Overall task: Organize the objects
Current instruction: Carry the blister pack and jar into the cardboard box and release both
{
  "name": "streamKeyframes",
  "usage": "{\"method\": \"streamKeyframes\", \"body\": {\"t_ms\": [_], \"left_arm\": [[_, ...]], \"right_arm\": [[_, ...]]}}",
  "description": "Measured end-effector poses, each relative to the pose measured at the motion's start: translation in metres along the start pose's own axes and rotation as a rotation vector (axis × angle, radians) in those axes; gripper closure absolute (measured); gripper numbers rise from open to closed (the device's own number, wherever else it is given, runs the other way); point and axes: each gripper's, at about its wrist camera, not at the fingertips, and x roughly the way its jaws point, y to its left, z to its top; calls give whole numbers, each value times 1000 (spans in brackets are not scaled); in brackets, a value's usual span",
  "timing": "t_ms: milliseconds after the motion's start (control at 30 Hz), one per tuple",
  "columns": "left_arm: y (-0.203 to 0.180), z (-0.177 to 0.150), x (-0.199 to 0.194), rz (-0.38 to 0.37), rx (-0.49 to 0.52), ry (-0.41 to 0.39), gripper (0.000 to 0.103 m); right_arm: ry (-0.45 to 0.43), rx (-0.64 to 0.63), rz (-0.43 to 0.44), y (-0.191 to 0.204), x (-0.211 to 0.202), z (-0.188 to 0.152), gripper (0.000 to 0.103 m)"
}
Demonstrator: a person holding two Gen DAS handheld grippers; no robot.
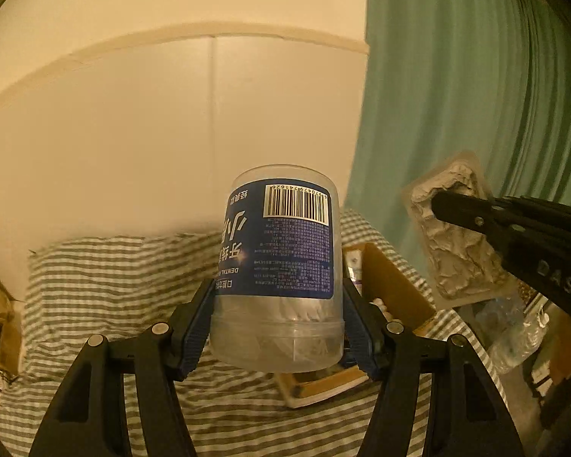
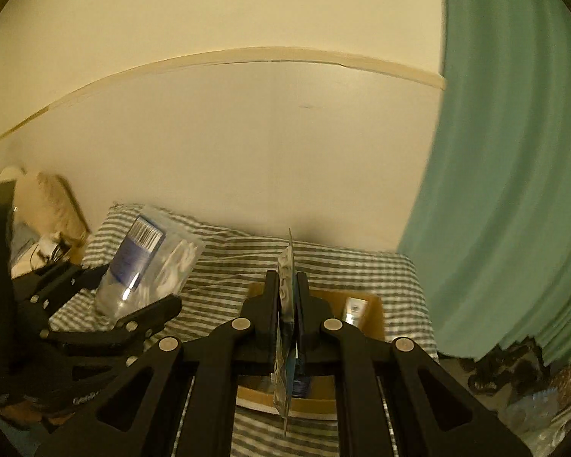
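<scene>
Left gripper (image 1: pixel 278 327) is clamped on a clear plastic jar (image 1: pixel 279 266), fingers (image 1: pixel 194 327) pressing both sides near the cap end. Jar is upside down: blue label with barcode reads inverted, cap sits low between the fingers, white contents show through the clear wall. It is held in the air above the striped bedding (image 1: pixel 106 285), not touching it.

Right gripper (image 2: pixel 287 304) is clenched on a flat blister pack (image 2: pixel 287 266), held edge-on to its own camera. From the left wrist view the same pack (image 1: pixel 456 236) shows a lumpy grey-white molded face on a card backing, gripped at its upper left corner, well right of the jar.

Green curtain (image 2: pixel 514 152) fills the right side in both views. Cream wall panel (image 1: pixel 171 133) runs along the far side of the bed.

Cardboard box (image 2: pixel 369 312) lies open on the bedding, under and just beyond the right gripper; a small white tube or carton (image 2: pixel 354 308) stands in its far right corner. Left wrist view shows the box (image 1: pixel 392 285) just right of the jar, partly hidden behind it.

Clutter at far left and lower right is too blurred to identify.
</scene>
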Motion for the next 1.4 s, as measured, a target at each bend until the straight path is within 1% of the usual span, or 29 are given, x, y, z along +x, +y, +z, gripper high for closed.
{"method": "streamKeyframes", "body": {"t_ms": [67,133,233,300,400,467,600,667,733,767,833,867,900,933,967,1000,1067,1133,1167,1200,1233,1267,1300,1367,1400], "left_arm": [[-12,-1,16,-11,3,18,38],[-17,-5,41,-8,12,40,38],[-25,-16,62,-17,16,73,38],[-32,-22,78,-21,28,92,38],[-36,-29,101,-22,39,128,38],[-37,-32,116,-29,32,151,38],[-38,-33,132,-52,6,164,38],[-41,-34,138,-65,-3,166,38],[-45,-36,138,-62,-5,160,37],[-46,-36,137,-59,-7,152,36],[-48,-31,140,-60,-6,143,29],[-49,-29,135,-57,-1,138,22],[-48,-26,130,-46,6,124,17],[-41,-22,123,-39,8,112,15],[-37,-20,116,-34,8,97,12],[-31,-18,110,-31,4,86,11],[-18,-13,97,-21,-11,65,11],[-2,-12,78,-1,-28,44,11],[0,-10,68,15,-34,32,11],[9,-7,60,29,-42,17,8],[17,-4,49,45,-54,-1,5],[26,-3,39,60,-66,-20,0],[35,-2,28,76,-82,-46,0],[53,-2,7,93,-104,-82,0],[62,-2,-4,99,-116,-98,0]], "right_arm": [[16,30,-6,-17,12,-6,96],[41,41,-15,-29,28,-14,96],[88,71,-6,-46,62,-24,96],[119,85,2,-51,81,-29,96],[156,78,-24,-57,106,-35,96],[172,91,-20,-62,121,-37,96],[201,118,-2,-72,141,-44,96],[211,124,2,-74,145,-48,96],[215,131,-4,-78,145,-50,96],[213,135,-7,-79,144,-50,96],[205,146,-4,-79,142,-48,96],[199,152,-4,-81,138,-48,95],[194,158,-9,-83,135,-48,92],[189,163,-17,-81,134,-49,87],[180,167,-23,-81,130,-47,74],[169,169,-27,-83,125,-45,63],[137,168,-45,-80,111,-40,58],[114,161,-57,-76,98,-34,58],[97,156,-61,-72,89,-31,55],[76,155,-64,-69,79,-28,48],[52,158,-65,-66,68,-26,43],[22,168,-65,-62,55,-24,34],[-1,177,-61,-58,45,-24,30],[-49,209,-35,-47,24,-28,25],[-52,212,-20,-41,18,-28,23]]}}
